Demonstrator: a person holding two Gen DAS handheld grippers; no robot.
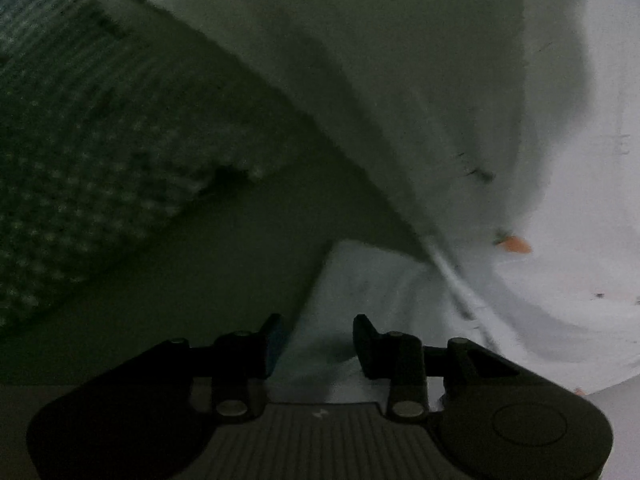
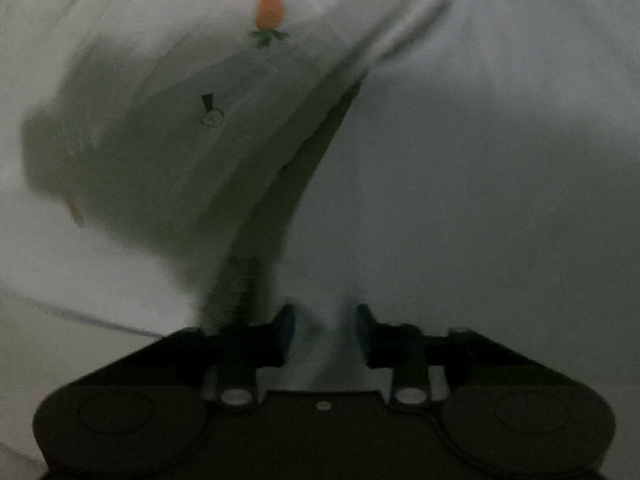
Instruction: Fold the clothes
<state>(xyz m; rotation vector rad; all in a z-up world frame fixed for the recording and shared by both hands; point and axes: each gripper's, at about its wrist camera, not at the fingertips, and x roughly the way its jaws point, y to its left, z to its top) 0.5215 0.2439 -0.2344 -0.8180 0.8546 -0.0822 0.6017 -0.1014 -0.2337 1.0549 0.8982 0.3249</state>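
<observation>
A white garment point(image 2: 460, 180) printed with small orange carrots point(image 2: 270, 2) fills the right wrist view, along with a small button point(image 2: 212, 118). A fold of it runs down to my right gripper point(image 2: 325, 328). That gripper's jaws stand a little apart with bunched cloth in the gap, and I see no pad pressing on it. In the left wrist view the same white garment point(image 1: 440, 80) hangs in a draped sheet on the right. My left gripper point(image 1: 320, 340) is open, with a white cloth corner lying in the gap between its fingers. Both views are dim and blurred.
A dark, woven, checked fabric point(image 1: 80, 140) covers the left of the left wrist view. A plain shadowed surface point(image 1: 200, 280) lies below it. A hem seam point(image 1: 452, 276) of the garment runs diagonally at the lower right.
</observation>
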